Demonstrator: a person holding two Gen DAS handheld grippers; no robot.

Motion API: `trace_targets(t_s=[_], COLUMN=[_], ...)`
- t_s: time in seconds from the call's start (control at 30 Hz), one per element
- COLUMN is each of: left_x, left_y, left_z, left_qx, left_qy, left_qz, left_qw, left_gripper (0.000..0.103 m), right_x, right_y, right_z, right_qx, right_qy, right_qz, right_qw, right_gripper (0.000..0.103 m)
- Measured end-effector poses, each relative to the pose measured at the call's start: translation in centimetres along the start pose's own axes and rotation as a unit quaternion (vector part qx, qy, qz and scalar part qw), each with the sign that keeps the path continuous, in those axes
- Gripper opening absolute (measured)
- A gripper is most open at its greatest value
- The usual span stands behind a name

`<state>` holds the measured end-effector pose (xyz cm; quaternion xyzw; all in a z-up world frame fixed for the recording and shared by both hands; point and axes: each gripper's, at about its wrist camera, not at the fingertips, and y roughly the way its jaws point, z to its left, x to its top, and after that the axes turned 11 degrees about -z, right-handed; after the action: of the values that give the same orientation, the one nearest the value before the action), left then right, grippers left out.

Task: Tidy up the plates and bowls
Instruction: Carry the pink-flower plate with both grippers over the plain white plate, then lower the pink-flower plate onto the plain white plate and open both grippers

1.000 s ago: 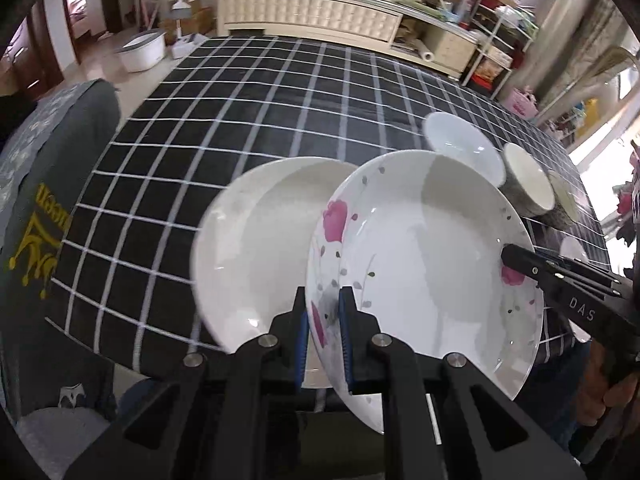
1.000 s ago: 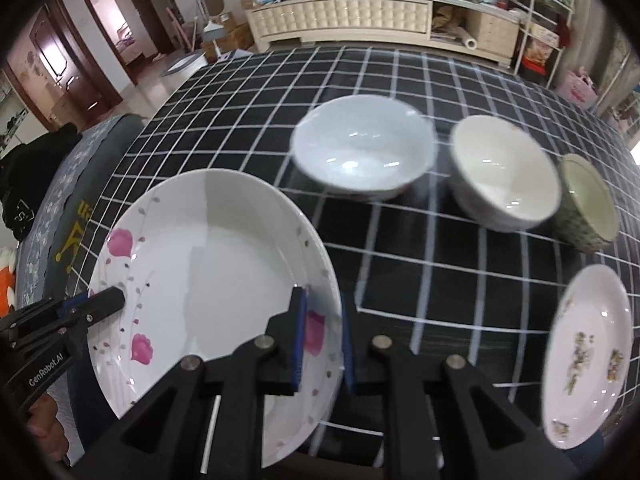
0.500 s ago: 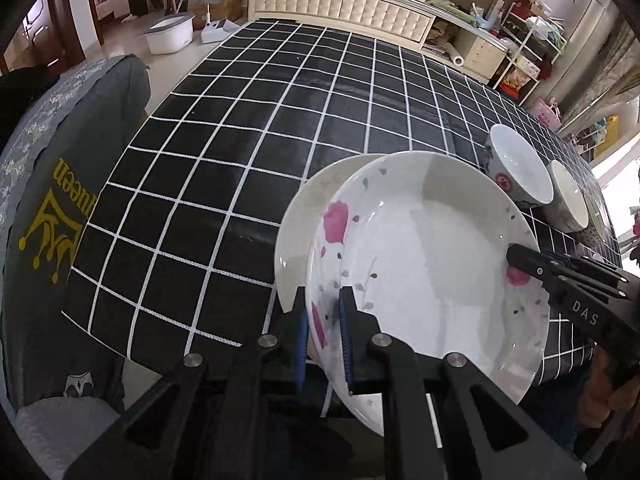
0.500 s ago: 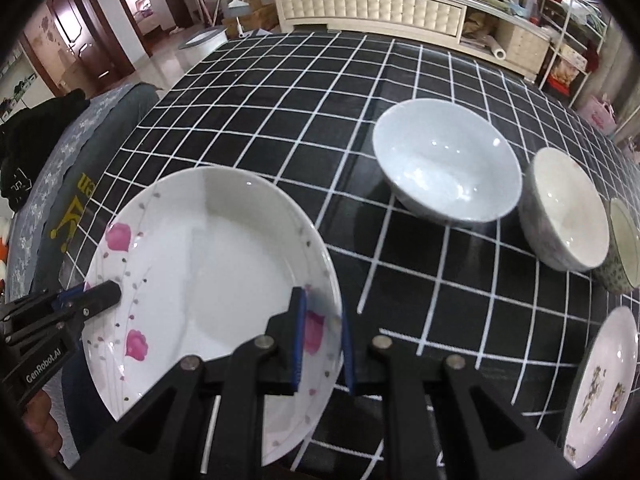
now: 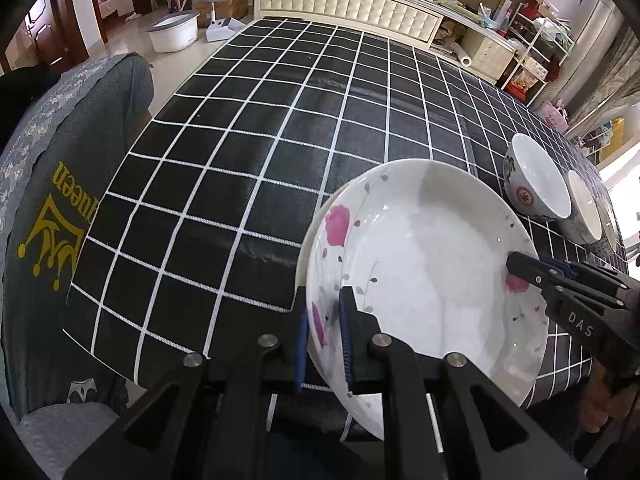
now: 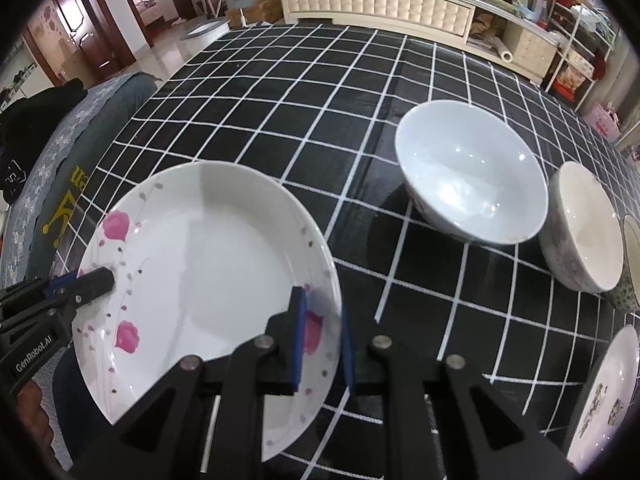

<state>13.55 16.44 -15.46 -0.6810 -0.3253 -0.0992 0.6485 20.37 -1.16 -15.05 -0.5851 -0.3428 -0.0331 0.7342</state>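
— Both tools clamp the flowered plate [image 5: 424,264]: left tool [image 5: 323,328] on one rim, right tool [image 6: 322,336] opposite, above the table [image 5: 248,152] edge.
— Lower it level; release together.

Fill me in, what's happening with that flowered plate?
A person holds the pink-flowered plate by its rim with both tools: the left gripper clamps one edge and the right gripper the opposite edge, jaws shut on it. A plain white plate's edge shows just beneath it. Three bowls, the nearest a white bowl, and another patterned plate sit off to the side on the checked tablecloth.
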Motion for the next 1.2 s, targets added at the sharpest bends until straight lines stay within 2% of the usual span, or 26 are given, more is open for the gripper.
trace_targets(t_s=[0.23, 0.6, 0.8, 0.9, 0.97, 1.03, 1.2], left_x=[0.2, -0.2, -0.2, 0.0, 0.2, 0.5, 0.8], left_y=[0.4, 0.8, -0.1, -1.1, -2.0, -2.9, -5.4], left_z=[0.1, 0.4, 0.4, -0.2, -0.8, -1.2, -3.1], left_qx=[0.022, 0.023, 0.026, 0.034, 0.043, 0.041, 0.007], left_qy=[0.011, 0.003, 0.002, 0.02, 0.033, 0.037, 0.047], left_qz=[0.0, 0.003, -0.009, -0.022, -0.038, -0.049, -0.071], left_qw=[0.9997, 0.9997, 0.9996, 0.999, 0.9978, 0.9973, 0.9963], left_gripper=[0.012, 0.012, 0.012, 0.012, 0.014, 0.018, 0.03], right_x=[0.0, 0.0, -0.1, -0.3, -0.4, -0.5, -0.6], right_y=[0.6, 0.5, -0.4, -0.9, -1.4, -2.1, -5.1], right_z=[0.7, 0.5, 0.2, 0.0, -0.2, -0.4, -0.9], right_qx=[0.001, 0.005, 0.011, 0.016, 0.017, 0.016, 0.012], right_qy=[-0.018, -0.008, -0.003, 0.002, 0.007, 0.013, 0.022], right_qz=[0.003, -0.003, -0.016, -0.018, -0.022, -0.031, -0.067], right_qw=[1.0, 1.0, 1.0, 1.0, 1.0, 0.999, 0.997], right_gripper=[0.02, 0.02, 0.02, 0.021, 0.026, 0.039, 0.057])
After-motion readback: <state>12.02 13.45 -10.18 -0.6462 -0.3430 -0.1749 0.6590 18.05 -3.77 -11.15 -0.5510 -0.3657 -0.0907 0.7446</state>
